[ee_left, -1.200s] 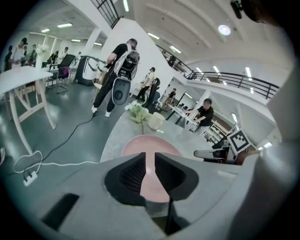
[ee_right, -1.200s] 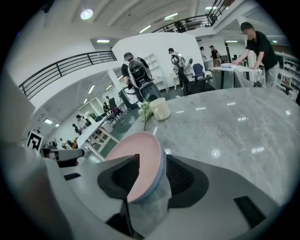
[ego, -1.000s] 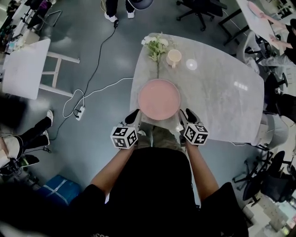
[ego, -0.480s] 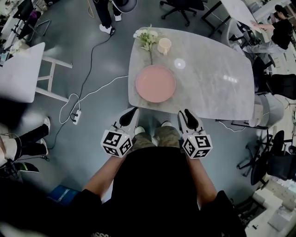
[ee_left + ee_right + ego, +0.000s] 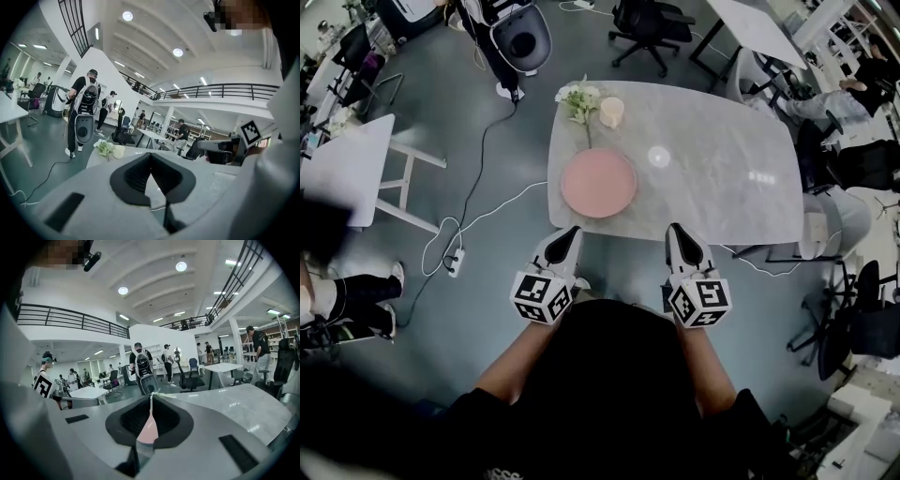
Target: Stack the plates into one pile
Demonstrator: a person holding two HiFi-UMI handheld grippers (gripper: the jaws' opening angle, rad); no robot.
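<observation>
The pink plates lay as one pile on the grey marble table, close to its near edge, with flowers and a cup behind. The left gripper was pressed together and empty. The right gripper had just been closing, with nothing between its jaws. Both hung short of the table.

Risk: a careless reach could push the pile off that edge.

A cable trailed over the grey floor of the open office.
</observation>
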